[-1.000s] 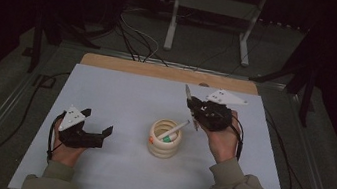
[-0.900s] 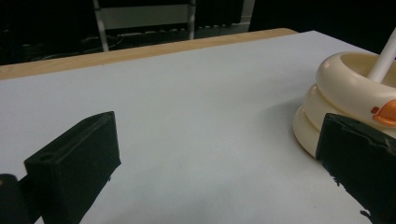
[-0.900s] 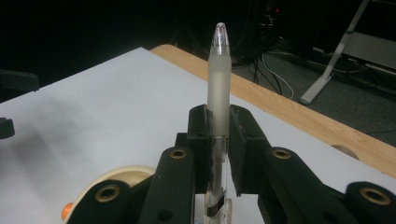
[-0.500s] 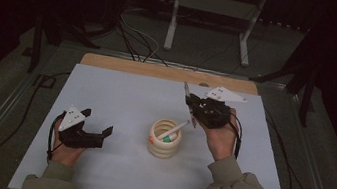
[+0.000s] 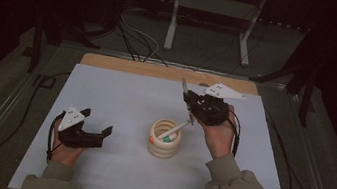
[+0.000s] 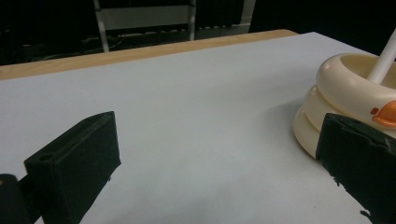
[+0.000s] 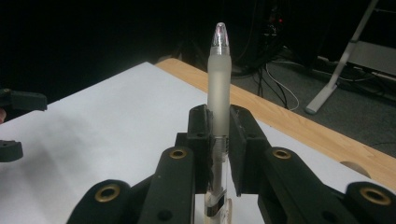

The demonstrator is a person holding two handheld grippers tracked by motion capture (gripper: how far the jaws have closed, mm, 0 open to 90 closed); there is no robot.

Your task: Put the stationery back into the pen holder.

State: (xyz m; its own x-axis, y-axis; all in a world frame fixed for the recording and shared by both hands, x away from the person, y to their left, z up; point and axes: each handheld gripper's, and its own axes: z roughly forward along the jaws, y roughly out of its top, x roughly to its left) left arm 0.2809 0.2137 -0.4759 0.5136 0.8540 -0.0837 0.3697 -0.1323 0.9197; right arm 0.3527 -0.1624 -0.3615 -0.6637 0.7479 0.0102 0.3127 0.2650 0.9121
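Observation:
My right gripper (image 7: 218,116) is shut on a frosted clear pen (image 7: 219,79) that stands upright between its jaws. In the high view the right gripper (image 5: 187,98) hovers just right of and behind a cream ring-stacked holder (image 5: 165,139), with the pen (image 5: 184,87) tilting up and away. A white pen with a green band (image 5: 174,129) leans inside that holder. My left gripper (image 5: 97,123) rests open on the white table at the left, nothing between its jaws. In the left gripper view the left gripper (image 6: 215,158) faces the holder (image 6: 345,93) at the right edge.
The white tabletop (image 5: 120,97) has a wooden strip (image 5: 160,71) along its far edge. Beyond it stand a metal frame's legs (image 5: 171,29) and cables (image 5: 134,39) on the dark floor. A cable (image 5: 279,151) trails from the right gripper.
My right hand has edged slightly left with the frosted pen still gripped. The left hand has kept still.

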